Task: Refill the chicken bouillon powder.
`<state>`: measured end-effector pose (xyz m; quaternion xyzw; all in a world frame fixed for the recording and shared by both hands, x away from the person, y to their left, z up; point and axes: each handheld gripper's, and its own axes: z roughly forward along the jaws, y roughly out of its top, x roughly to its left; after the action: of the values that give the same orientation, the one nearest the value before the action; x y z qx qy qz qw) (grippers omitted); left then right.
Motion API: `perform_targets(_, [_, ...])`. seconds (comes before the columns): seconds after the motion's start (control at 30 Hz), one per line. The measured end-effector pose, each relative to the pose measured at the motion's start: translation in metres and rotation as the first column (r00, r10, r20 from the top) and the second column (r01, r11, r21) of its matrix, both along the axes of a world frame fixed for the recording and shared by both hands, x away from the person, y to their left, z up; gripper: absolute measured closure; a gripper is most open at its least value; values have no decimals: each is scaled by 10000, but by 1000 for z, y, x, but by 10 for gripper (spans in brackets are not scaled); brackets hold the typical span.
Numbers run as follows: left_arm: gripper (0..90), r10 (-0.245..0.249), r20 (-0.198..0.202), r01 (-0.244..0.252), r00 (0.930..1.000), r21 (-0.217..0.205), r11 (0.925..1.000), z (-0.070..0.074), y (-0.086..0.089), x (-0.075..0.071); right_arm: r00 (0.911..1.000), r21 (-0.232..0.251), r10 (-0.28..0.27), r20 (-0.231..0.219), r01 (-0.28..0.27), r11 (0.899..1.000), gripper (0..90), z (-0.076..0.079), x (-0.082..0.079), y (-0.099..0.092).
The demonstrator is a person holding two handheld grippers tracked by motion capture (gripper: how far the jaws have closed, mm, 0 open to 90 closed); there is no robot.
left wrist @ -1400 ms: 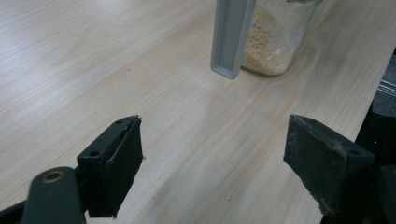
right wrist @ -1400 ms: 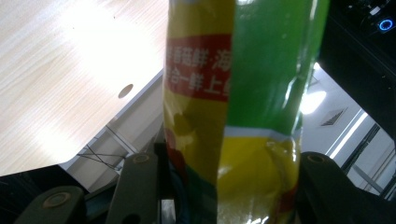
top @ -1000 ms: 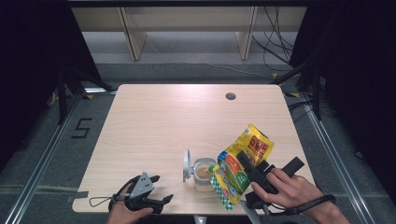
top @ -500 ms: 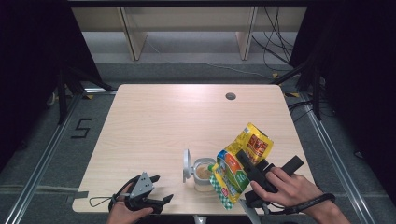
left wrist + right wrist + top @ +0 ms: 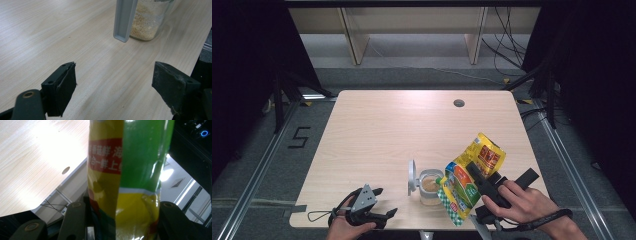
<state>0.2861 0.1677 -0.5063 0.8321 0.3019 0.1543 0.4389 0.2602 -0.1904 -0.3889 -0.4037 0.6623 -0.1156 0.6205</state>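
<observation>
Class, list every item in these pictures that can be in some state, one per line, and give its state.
Jar: upright, open, part-filled with pale granules.
Jar lid: flipped up, standing on edge at the jar's side.
Pouch: lifted, tilted with its lower end over the jar.
Right gripper: shut on the pouch.
Left gripper: jaws open, nothing between them, low over the table.

Looked like a lab recording bay, not a home or a shop: one bare light-wood counter [image 5: 402, 135] with a cable grommet hole [image 5: 459, 103] stood on grey carpet floor [image 5: 257, 165] inside black curtains [image 5: 247, 60]. Aluminium rails [image 5: 254, 175] ran along both sides, a "5" marker [image 5: 299, 137] was taped on the floor, and loose cables [image 5: 507, 55] trailed behind by a plain shelf unit [image 5: 412, 30].
</observation>
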Motion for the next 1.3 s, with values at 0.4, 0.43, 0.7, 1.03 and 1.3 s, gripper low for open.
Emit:
perform_targets(0.4, [188,62,-78,-63,9999,-87,9999,0,0,-1,9998,-108,172,-76,-173,9998,604,0,2,6])
perform_targets(0.43, [188,48,-87,-49,10000,-102,9999,0,0,-1,9999,-75,128,-114,-129,9999,604,0,2,5])
perform_targets(0.7, [188,34,-76,-34,10000,-4,10000,0,0,-1,10000,-100,20,-32,-20,9999,607,0,4,0])
perform_targets(1.03, [188,-12,-76,14,10000,215,9998,1,1,1,9998,-82,89,-166,-90,9999,608,-3,-2,0])
perform_targets(1.3, [189,11,-5,-11,10000,36,10000,1,1,0,9997,61,106,-217,-105,9999,610,-5,2,4])
